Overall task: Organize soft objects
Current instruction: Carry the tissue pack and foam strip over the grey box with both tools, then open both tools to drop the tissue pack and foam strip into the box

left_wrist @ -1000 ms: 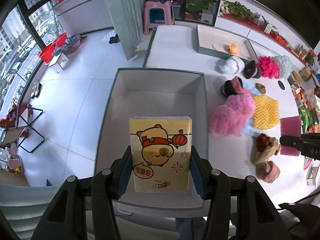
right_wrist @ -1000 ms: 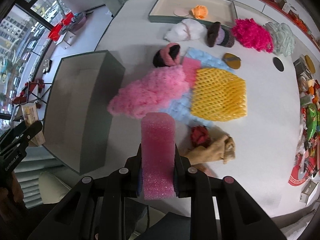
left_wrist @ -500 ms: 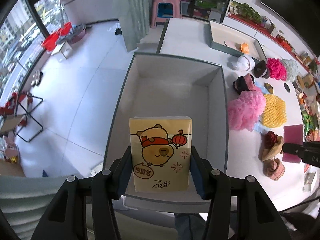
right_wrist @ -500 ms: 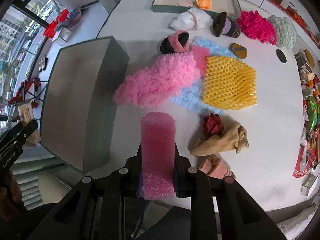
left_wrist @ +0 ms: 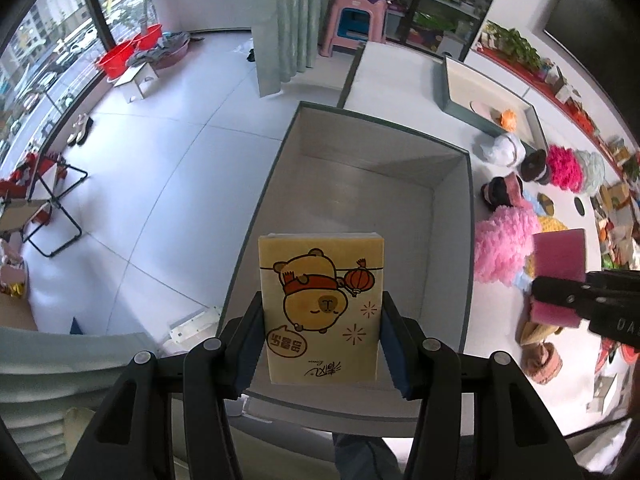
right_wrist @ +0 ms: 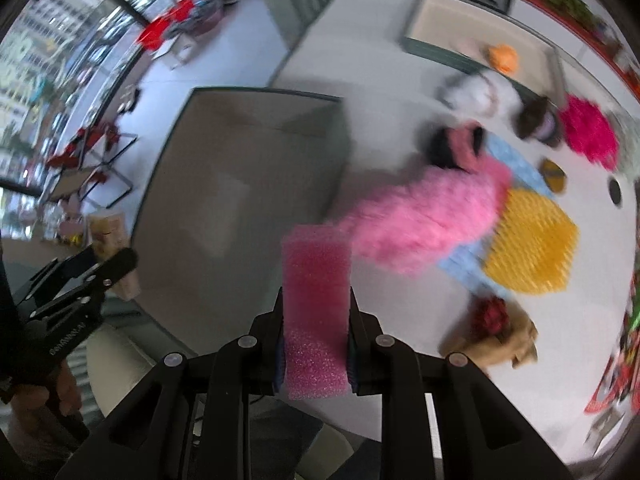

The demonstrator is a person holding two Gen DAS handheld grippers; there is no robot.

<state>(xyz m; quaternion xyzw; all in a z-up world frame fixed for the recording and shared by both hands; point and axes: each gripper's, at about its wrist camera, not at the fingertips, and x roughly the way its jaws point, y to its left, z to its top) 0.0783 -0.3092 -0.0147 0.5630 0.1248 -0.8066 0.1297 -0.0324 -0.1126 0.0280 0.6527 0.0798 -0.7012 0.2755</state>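
Note:
My left gripper (left_wrist: 322, 340) is shut on a yellow tissue pack (left_wrist: 322, 304) with a cartoon bear, held above the near end of a grey open box (left_wrist: 360, 152). My right gripper (right_wrist: 315, 340) is shut on a pink foam sponge (right_wrist: 316, 304), hanging over the box's right wall (right_wrist: 340, 152). In the left wrist view that sponge (left_wrist: 560, 252) and the right gripper (left_wrist: 560, 296) show at the right edge. In the right wrist view the left gripper (right_wrist: 104, 268) with the tissue pack (right_wrist: 110, 232) shows at the left. The box looks empty inside.
On the white table (right_wrist: 400, 288) lie a fluffy pink cloth (right_wrist: 432, 216), a yellow foam net (right_wrist: 532, 248), a blue mesh sheet (right_wrist: 464, 260), a tan cloth with a red piece (right_wrist: 496, 336), and several other soft items. A shallow tray (left_wrist: 492, 92) stands at the far end.
Both grippers have shifted toward the box. The right one, with the pink sponge, has swung left to the box's right wall; its view is blurred. The left one now faces the box squarely.

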